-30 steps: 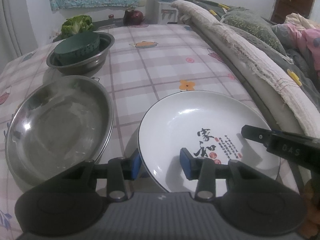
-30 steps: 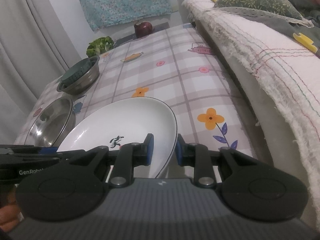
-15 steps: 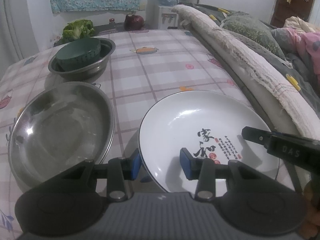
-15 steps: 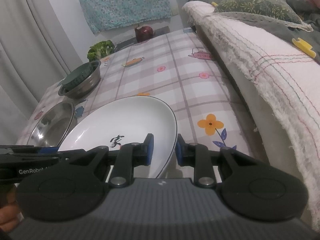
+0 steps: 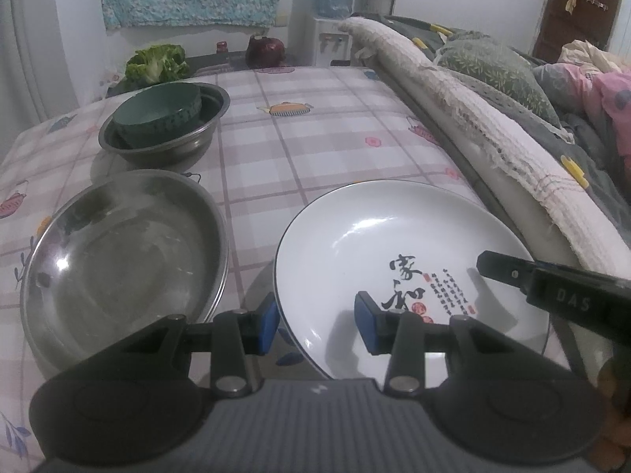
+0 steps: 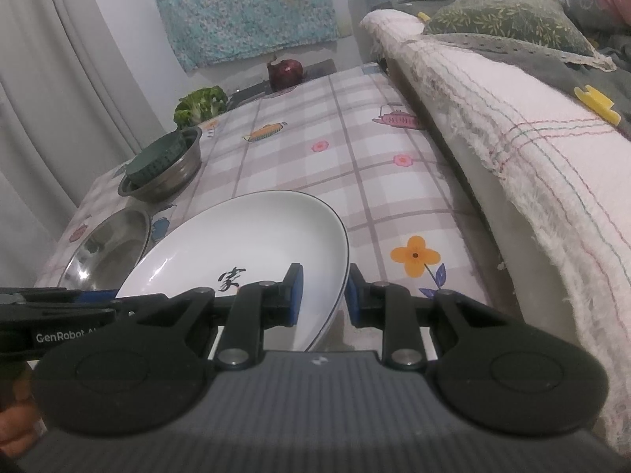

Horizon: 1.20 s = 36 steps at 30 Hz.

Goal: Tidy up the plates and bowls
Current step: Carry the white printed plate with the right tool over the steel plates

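Note:
A white plate with black calligraphy (image 5: pixel 394 244) hangs above the checked tablecloth (image 5: pixel 315 138), held by both grippers. My left gripper (image 5: pixel 315 325) is shut on its near left rim. My right gripper (image 6: pixel 321 295) is shut on its right rim, and the plate (image 6: pixel 244 244) tilts between its pads. A large steel plate (image 5: pixel 118 252) lies on the table just left of the white plate. A steel bowl (image 5: pixel 165 134) holding a green bowl (image 5: pixel 157 112) stands farther back on the left.
A bed with a white blanket (image 5: pixel 493 126) runs along the table's right edge. Broccoli (image 5: pixel 157 63) and a red onion (image 5: pixel 265 49) sit at the table's far end. A water dispenser (image 5: pixel 329 12) stands behind.
Both grippers have lifted the white plate upward off the table. The steel plate and the bowls have not moved.

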### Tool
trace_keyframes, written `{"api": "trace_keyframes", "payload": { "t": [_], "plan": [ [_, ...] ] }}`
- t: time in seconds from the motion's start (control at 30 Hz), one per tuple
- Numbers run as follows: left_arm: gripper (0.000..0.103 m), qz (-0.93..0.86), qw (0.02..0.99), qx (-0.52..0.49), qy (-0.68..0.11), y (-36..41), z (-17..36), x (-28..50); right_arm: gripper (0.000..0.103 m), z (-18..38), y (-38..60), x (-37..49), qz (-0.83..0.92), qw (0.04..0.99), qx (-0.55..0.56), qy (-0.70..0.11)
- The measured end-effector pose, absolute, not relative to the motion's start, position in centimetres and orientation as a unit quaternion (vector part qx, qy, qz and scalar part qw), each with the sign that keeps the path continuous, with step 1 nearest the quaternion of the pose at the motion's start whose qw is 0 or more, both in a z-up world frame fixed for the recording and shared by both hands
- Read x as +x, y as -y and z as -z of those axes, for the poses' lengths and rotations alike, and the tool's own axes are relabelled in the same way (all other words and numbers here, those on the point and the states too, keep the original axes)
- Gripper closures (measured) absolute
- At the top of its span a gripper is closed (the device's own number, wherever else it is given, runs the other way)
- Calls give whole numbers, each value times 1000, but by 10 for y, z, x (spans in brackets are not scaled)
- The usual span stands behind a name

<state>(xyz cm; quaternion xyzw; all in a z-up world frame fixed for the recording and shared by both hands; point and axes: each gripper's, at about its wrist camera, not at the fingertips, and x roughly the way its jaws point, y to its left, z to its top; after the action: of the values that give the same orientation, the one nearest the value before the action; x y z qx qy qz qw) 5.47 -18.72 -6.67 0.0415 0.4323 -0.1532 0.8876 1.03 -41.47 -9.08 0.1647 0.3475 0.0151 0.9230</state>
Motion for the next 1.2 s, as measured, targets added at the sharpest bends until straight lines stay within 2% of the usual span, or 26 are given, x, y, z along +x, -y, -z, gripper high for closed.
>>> {"api": "trace_keyframes", "payload": {
  "t": [1.2],
  "plan": [
    [61,136,908,7,-396,146,35,51,80,55,380,13,-35,935,146,-322]
  ]
}}
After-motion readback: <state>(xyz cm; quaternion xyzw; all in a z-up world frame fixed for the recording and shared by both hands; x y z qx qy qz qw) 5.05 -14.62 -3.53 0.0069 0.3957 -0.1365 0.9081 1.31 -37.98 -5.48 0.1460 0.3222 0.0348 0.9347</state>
